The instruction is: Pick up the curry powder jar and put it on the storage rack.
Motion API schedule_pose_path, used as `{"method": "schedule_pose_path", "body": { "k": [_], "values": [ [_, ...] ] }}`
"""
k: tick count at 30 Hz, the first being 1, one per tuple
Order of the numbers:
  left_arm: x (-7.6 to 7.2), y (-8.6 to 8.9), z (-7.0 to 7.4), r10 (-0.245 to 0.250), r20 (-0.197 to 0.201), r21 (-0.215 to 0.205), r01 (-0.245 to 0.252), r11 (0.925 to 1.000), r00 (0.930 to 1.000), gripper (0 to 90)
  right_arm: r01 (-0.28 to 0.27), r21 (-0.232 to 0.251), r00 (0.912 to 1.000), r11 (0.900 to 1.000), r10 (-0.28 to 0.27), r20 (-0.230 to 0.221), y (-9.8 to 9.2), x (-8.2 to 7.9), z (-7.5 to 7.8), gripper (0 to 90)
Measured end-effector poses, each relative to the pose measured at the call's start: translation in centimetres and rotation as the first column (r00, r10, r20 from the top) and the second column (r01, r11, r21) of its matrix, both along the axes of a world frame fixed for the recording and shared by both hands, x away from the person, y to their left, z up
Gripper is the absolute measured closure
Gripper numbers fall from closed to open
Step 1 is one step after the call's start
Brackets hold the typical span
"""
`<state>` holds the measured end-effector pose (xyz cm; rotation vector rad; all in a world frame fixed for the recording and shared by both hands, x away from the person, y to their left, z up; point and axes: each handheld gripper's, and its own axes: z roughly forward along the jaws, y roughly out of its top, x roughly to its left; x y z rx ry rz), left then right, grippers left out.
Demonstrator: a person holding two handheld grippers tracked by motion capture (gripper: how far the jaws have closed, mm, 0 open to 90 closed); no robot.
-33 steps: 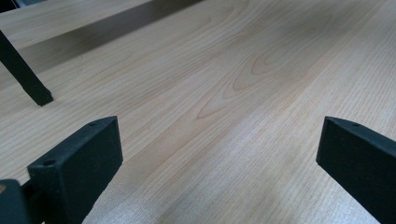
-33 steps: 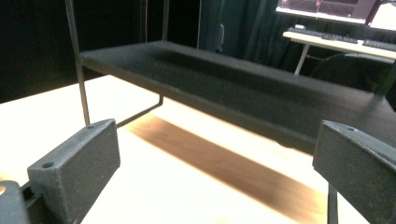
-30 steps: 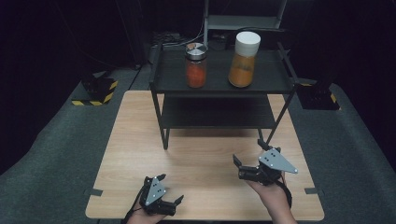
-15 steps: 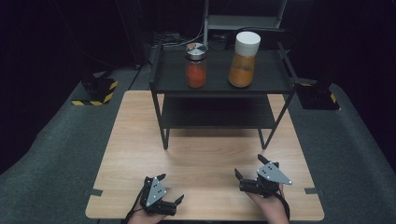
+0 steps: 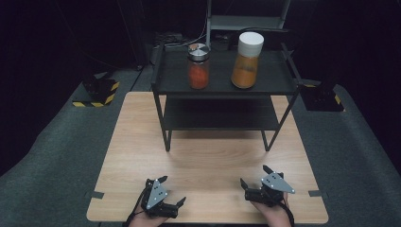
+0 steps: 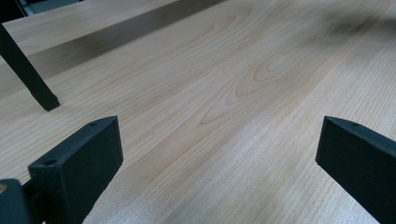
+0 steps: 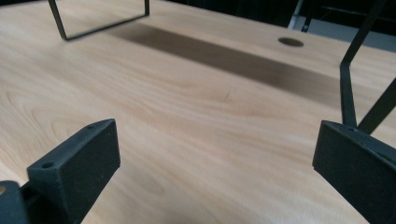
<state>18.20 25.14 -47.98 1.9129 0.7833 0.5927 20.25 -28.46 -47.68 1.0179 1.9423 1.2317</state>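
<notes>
High view first: both grippers are parked low at the near edge of the table [image 5: 142,142], the left gripper [image 5: 171,190] near the left corner and the right gripper [image 5: 254,177] toward the right, well apart from each other. Nothing is held by either one. Jaws on both are spread wide, with only bare wood seen between them in the left gripper view [image 6: 219,140] and the right gripper view [image 7: 215,144].

Nearest things are the two jars up on the top shelf of the black rack [image 5: 222,87], far from the fingers [image 6: 79,158] across the tabletop. The rack's feet are planted on the far half of the table, one leg [image 6: 28,74] caught in the left gripper view.

Plenty of open wood is left between the grippers and the rack, and the lower shelf looks bare.

Looks-wise: the red jar [image 5: 198,66] is clear glass with a metal lid, filled with something reddish. The orange jar [image 5: 247,59] is taller, with a white cap and orange contents. Both are standing upright, side by side but not touching.
</notes>
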Motion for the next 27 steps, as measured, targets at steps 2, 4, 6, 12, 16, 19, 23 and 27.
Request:
{"method": "schedule_pose_path", "body": {
  "k": [2,4,6,12,16,19,23,27],
  "values": [
    [0.0,0.0,0.0,0.003,-0.002,-0.003,-0.003,1.0,1.0,0.8,0.002,0.0,0.9998,1.0,-0.002,-0.02,-0.2,0.0,-0.3,0.1],
    [0.0,0.0,0.0,0.011,0.001,0.005,-0.011,0.9999,0.9999,0.8,0.003,-0.009,0.9997,1.0,-0.004,-0.026,-0.2,-0.2,-0.2,0.1],
    [0.0,0.0,0.0,0.017,0.009,0.006,-0.017,0.9998,0.9998,0.8,-0.002,-0.011,0.9997,1.0,0.002,-0.024,-0.4,-0.3,-0.2,0.1],
    [-0.2,0.1,-0.2,0.015,0.039,0.018,-0.016,0.9997,0.9991,0.8,-0.014,-0.055,0.9999,0.998,0.014,-0.006,-0.3,-0.9,-0.1,0.1],
    [-0.2,0.3,-0.3,0.015,0.042,0.014,-0.015,0.9998,0.999,0.7,-0.014,-0.054,0.9999,0.998,0.015,0.004,-0.2,-1.2,-0.3,1.4],
    [-0.3,0.4,-0.4,0.016,0.042,0.008,-0.017,0.9998,0.999,0.6,-0.011,-0.051,0.9999,0.999,0.011,0.004,-0.2,-1.3,-0.3,1.4],
    [-0.4,0.4,-0.1,0.035,0.027,0.016,-0.035,0.9992,0.999,0.4,-0.016,-0.046,0.9999,0.999,0.016,0.003,-0.4,-1.2,-0.3,1.5],
    [-0.5,0.5,-0.2,0.039,0.029,0.014,-0.039,0.9991,0.9988,0.5,-0.014,-0.042,0.9999,0.999,0.014,-0.002,-0.5,-1.1,-0.3,1.4]
  ]
}}
